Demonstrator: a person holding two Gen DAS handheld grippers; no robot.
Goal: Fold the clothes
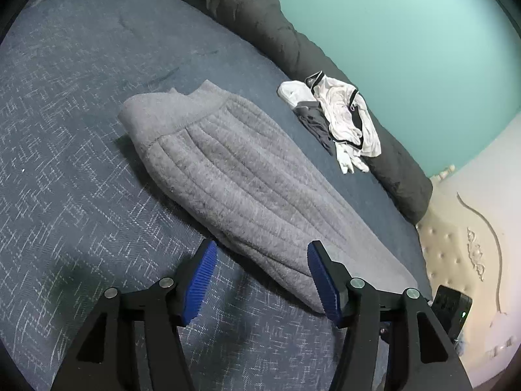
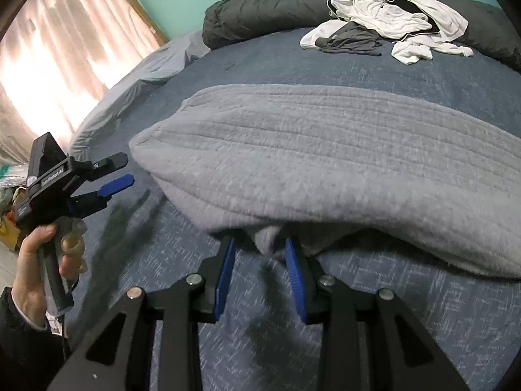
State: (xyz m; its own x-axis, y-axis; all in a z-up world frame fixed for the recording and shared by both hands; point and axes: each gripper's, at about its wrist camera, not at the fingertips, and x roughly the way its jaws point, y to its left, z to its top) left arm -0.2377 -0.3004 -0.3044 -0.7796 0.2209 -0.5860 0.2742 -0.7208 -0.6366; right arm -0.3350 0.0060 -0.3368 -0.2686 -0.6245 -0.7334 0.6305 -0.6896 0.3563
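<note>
Two grippers, one grey fleece, one heap of unfolded clothes: that is the count.

Left wrist view: your left gripper stands wide, nothing between its blue pads. It hangs just over the near end of the fleece, which lies folded lengthwise on the bed, collar away from you. One pad sits beside the fleece's edge, the other over it; likely you are lining up to take that end for a cross fold. Heap lies well apart by the dark duvet roll, parked out of the working area: one white garment with black trim, one dark grey piece under it, possibly more hidden.

Right wrist view: your right gripper is narrow, jaws straddling a small bunch of fleece hanging at the near edge. Whether the pads press it, you cannot tell; a gap shows on the left side. Your left hand holds the other gripper off the fleece's end, open. Heap far back against the roll. Curtain, one, at left.
</note>
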